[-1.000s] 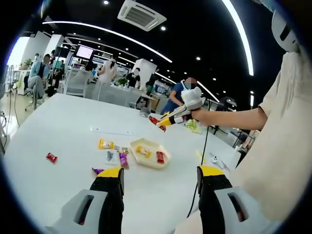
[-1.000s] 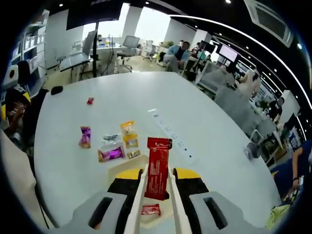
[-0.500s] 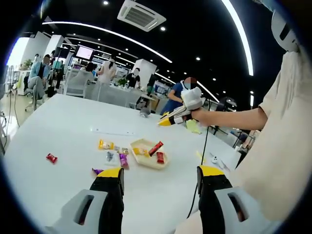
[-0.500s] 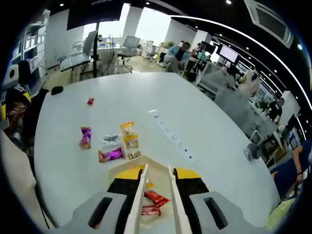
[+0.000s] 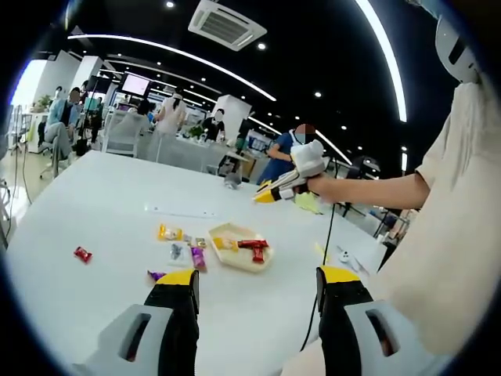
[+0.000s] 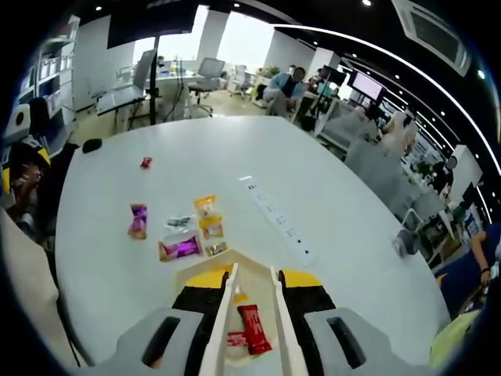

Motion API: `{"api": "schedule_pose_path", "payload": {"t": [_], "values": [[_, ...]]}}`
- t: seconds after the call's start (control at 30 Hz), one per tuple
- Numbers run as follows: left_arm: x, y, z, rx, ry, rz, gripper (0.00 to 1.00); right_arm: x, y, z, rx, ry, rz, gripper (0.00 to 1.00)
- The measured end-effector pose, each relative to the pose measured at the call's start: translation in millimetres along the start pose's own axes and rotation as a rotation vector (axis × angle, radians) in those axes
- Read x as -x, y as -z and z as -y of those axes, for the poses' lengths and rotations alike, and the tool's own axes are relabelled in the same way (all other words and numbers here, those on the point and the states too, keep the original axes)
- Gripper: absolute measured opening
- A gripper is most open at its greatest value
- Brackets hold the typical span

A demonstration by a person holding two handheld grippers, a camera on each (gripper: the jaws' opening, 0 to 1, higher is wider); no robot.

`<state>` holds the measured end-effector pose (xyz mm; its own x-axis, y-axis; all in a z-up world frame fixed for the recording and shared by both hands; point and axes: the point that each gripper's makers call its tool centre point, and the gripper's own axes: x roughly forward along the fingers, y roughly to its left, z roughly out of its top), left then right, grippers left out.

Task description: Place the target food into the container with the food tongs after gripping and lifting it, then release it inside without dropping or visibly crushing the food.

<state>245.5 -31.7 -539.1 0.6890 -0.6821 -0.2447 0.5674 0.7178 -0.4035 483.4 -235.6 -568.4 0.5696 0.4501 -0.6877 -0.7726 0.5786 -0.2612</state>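
- right gripper point(image 6: 249, 313) hangs over the tray point(image 6: 192, 276), holding white tongs point(image 6: 275, 309) along its jaws; the tong arms stand apart with nothing between them, so the food is let go.
- red bar point(image 6: 252, 329) lies flat in the tray, beside a smaller red packet point(image 6: 235, 339), looking uncrushed.
- in the left gripper view the same bar point(image 5: 252, 244) rests in the tray point(image 5: 235, 262), with the right gripper point(image 5: 270, 193) well above it.
- left gripper point(image 5: 254, 301) waits back from the tray, jaws wide apart and empty.
- loose snacks point(image 6: 179, 247) lie on the table point(image 6: 329, 211) near the tray, likely next picks.
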Motion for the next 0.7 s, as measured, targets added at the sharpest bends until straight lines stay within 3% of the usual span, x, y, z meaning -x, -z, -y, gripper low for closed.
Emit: {"api": "schedule_pose_path", "payload": {"t": [0.7], "values": [[7, 4.5, -5.6, 0.017, -0.025, 0.000, 0.60, -23, -12.4, -37, 0.016, -0.073, 0.005, 0.25]]}}
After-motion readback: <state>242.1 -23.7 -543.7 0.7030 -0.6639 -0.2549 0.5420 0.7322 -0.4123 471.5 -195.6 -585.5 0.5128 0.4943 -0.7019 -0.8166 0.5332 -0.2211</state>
